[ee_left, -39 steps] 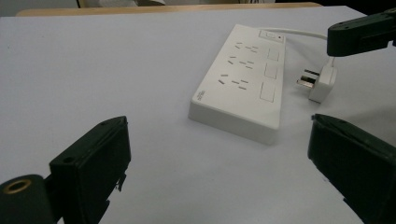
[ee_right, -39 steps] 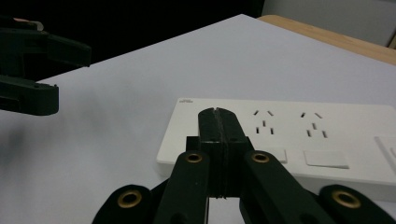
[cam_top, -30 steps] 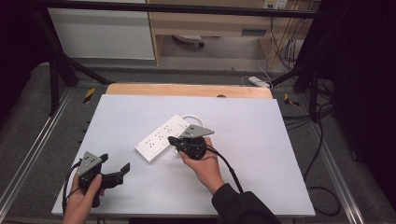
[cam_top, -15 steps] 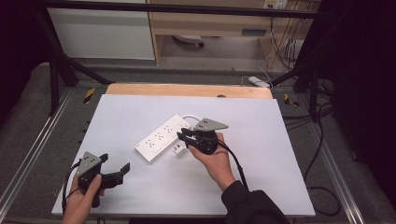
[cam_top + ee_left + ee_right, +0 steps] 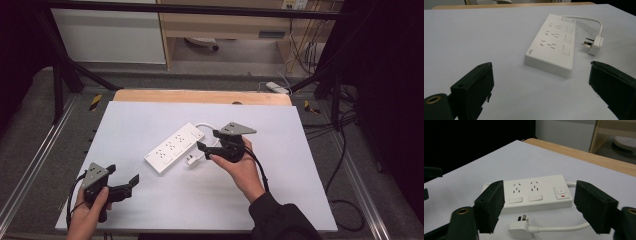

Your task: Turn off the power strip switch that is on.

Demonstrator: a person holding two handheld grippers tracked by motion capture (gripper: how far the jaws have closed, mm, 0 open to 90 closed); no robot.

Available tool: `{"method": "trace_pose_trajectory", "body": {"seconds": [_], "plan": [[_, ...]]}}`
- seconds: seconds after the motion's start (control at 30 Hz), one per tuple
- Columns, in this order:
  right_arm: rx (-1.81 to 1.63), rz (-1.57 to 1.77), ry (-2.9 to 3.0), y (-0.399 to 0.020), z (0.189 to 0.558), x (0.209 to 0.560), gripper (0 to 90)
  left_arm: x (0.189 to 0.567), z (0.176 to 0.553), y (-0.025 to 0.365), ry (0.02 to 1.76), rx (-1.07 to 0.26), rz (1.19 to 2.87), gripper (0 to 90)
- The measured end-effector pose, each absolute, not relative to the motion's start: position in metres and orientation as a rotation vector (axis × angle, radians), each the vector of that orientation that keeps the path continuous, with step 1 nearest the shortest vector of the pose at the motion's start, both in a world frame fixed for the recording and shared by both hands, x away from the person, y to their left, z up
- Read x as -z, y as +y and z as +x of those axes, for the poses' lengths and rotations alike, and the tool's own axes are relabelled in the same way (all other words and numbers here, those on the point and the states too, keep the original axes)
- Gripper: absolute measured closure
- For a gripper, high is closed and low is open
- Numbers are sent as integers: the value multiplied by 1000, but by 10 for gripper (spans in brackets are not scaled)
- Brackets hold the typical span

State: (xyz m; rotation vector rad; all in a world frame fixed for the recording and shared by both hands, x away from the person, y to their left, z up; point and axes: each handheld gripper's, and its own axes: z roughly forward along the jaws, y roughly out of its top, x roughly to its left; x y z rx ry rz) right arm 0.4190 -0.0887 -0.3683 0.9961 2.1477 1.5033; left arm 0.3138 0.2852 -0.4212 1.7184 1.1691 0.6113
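Observation:
A white power strip lies slantwise on the white table top, its short cord looping to a white plug that rests on the table beside it. My right gripper hovers just right of the strip and above the plug. Its jaws have just been opening and stand open with nothing between them. In the right gripper view the strip and plug lie beyond the right gripper. My left gripper is open at the near left. In its own view the left gripper faces the strip and plug.
A wooden table edge runs along the back. Black frame posts and metal rails flank the table. Cables hang at the right, and another white power strip lies on the floor behind.
The right gripper has drawn back to the right, away from the strip, and risen a little, and its jaws have opened. The plug now lies uncovered. The left gripper has stayed put.

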Motion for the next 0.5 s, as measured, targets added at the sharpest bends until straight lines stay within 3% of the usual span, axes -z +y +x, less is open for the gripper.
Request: {"method": "trace_pose_trajectory", "body": {"seconds": [0.23,0.5], "plan": [[-1480,1016,2130,-102,417,362,97,421,314,285,1167,-614,1717,58],[-1482,1026,2069,-126,414,355,78,421,314,285,1164,-612,1718,58]]}}
